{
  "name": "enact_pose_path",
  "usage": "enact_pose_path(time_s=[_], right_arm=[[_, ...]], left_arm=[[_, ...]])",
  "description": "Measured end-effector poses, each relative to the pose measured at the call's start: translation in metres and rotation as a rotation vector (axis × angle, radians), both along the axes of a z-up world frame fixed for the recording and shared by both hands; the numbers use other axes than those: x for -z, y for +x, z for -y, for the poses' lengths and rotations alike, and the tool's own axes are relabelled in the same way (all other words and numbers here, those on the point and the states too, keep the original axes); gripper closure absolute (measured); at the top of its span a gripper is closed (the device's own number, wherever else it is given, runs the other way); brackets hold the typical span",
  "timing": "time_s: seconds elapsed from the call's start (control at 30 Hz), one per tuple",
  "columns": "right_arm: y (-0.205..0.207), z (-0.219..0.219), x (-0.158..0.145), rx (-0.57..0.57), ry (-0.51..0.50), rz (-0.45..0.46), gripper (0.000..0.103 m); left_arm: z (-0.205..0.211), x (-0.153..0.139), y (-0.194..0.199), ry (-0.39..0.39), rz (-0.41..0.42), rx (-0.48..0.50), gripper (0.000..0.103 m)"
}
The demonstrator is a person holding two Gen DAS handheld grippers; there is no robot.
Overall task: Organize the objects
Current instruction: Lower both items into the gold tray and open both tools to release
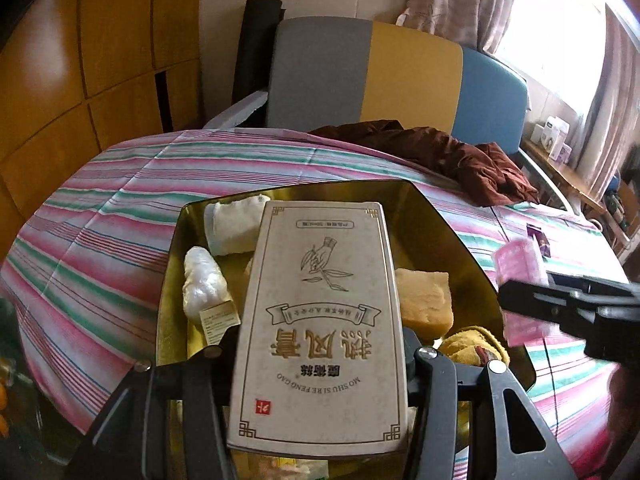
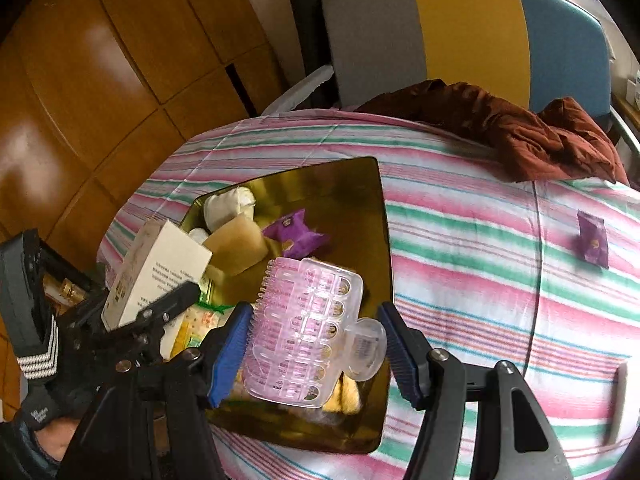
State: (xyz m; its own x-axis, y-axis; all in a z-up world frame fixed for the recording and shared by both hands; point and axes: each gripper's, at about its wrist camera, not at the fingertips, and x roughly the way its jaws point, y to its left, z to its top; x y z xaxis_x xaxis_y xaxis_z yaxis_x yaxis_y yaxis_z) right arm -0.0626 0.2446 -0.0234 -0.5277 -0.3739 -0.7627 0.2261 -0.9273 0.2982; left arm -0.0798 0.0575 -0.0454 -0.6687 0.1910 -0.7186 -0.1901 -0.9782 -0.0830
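- The shiny gold metal tin (image 2: 372, 216) sits open on the bed's pink, green and white striped sheet (image 2: 480, 240), evidently serving as the collecting box: a white cloth roll (image 1: 232, 224), a tan soap-like block (image 1: 424, 300), a purple sachet (image 2: 296, 232) and other small items already lie inside it.
- The left gripper (image 1: 320, 364) has its jaws partly closed on the near end of a tall cream cardboard box with gold printing (image 1: 320, 320), holding it tilted over the tin, probably to lower it in among the rest.
- The right gripper (image 2: 312, 344) carries a clear pink plastic hair claw clip (image 2: 308, 332) above the tin's near edge. Its blue pads (image 2: 230, 344) stand about halfway apart; the left pad meets the clip's teeth, the right sits at its rounded handle.
- A second purple sachet (image 2: 592, 240) lies well apart on the sheet, likely not yet gathered.
- A crumpled brown cloth (image 2: 520, 128) rests near the headboard.
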Motion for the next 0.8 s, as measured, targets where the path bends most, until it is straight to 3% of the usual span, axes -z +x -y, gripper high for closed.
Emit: enact_pose_path(time_s=[0.43, 0.8], right_arm=[[-0.034, 0.004, -0.003, -0.019, 0.02, -0.003, 0.039], [-0.056, 0.017, 0.007, -0.053, 0.02, 0.023, 0.039]], left_arm=[[-0.013, 0.013, -0.01, -0.011, 0.043, 0.023, 0.051], [-0.012, 0.028, -0.022, 0.028, 0.117, 0.018, 0.051]])
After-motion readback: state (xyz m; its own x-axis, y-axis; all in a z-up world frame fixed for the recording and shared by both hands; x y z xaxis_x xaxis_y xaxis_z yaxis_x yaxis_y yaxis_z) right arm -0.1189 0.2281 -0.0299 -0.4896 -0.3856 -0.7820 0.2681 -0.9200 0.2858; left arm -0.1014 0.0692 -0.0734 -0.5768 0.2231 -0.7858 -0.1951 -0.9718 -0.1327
